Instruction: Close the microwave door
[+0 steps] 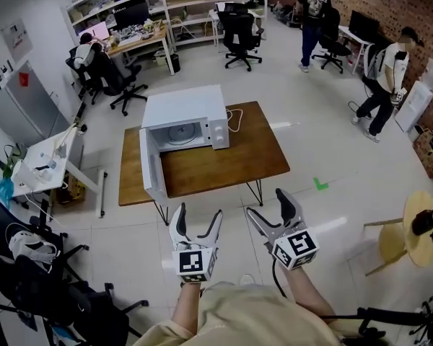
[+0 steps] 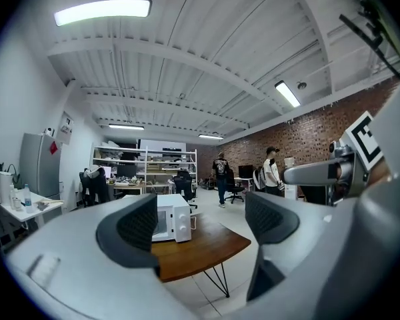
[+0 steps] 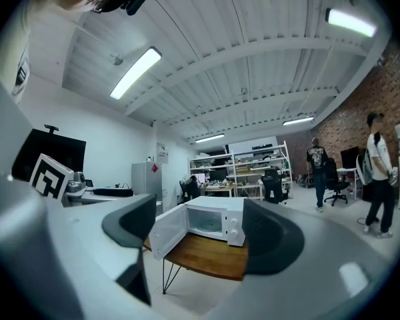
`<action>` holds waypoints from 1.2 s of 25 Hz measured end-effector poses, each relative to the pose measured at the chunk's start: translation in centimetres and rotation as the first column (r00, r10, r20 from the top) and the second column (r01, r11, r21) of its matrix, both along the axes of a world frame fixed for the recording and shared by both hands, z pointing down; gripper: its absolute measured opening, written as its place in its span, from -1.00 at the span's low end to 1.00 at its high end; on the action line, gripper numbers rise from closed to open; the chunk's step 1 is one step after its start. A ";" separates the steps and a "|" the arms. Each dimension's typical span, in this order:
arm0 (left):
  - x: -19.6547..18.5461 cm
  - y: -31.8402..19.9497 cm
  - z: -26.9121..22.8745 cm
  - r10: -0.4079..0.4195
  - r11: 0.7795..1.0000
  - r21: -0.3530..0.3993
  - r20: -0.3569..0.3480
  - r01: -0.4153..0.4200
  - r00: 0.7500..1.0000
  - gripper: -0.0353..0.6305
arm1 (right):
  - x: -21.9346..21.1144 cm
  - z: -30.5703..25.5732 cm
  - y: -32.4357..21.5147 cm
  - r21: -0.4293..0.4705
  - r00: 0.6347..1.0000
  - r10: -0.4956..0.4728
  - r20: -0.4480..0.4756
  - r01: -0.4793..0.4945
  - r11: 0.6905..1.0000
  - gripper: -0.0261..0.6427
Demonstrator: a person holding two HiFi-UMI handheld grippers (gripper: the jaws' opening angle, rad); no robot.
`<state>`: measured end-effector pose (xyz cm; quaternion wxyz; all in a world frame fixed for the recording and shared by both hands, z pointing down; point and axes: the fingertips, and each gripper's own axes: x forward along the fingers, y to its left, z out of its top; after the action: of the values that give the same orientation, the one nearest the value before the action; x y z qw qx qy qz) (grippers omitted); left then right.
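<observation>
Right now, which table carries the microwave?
The brown wooden table on black legs, mid-floor; the white desk at left and round yellow table at right carry none.

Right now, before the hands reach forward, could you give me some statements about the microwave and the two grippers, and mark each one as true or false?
1. The microwave stands on the wooden table. True.
2. The microwave door is shut. False: it stands wide open.
3. The left gripper grips the microwave door. False: its jaws are apart and empty, short of the table.
4. The right gripper holds nothing. True.
</observation>
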<state>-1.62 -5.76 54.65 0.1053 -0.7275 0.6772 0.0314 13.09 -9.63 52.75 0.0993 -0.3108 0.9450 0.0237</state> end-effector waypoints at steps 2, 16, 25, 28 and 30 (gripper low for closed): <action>1.7 -0.5 0.4 0.000 1.000 -0.027 0.007 0.001 1.000 0.35 | 1.0 0.1 -0.6 -0.006 1.000 -0.016 0.013 0.016 1.000 0.26; -1.3 -4.4 3.3 -0.047 0.998 -0.050 0.022 0.048 0.999 0.34 | -1.7 3.6 -4.9 -0.053 0.998 -0.064 0.016 0.065 0.996 0.25; -5.0 -9.2 2.3 -0.010 1.000 -0.026 0.023 0.010 1.000 0.34 | -6.2 2.7 -9.5 -0.044 0.998 -0.051 0.024 0.052 0.998 0.23; -7.0 -11.1 1.2 0.008 1.000 -0.017 0.017 -0.007 1.000 0.34 | -8.9 1.7 -11.3 -0.040 0.998 -0.053 0.025 0.054 0.998 0.22; -9.1 -11.9 0.2 0.019 1.000 0.000 0.023 -0.019 1.000 0.34 | -11.4 0.7 -11.9 -0.022 0.998 -0.055 0.024 0.056 0.998 0.22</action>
<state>-10.72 -17.66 54.87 0.1128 -0.7341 0.6691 0.0242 1.66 -21.57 53.41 0.1072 -0.2858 0.9523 0.0066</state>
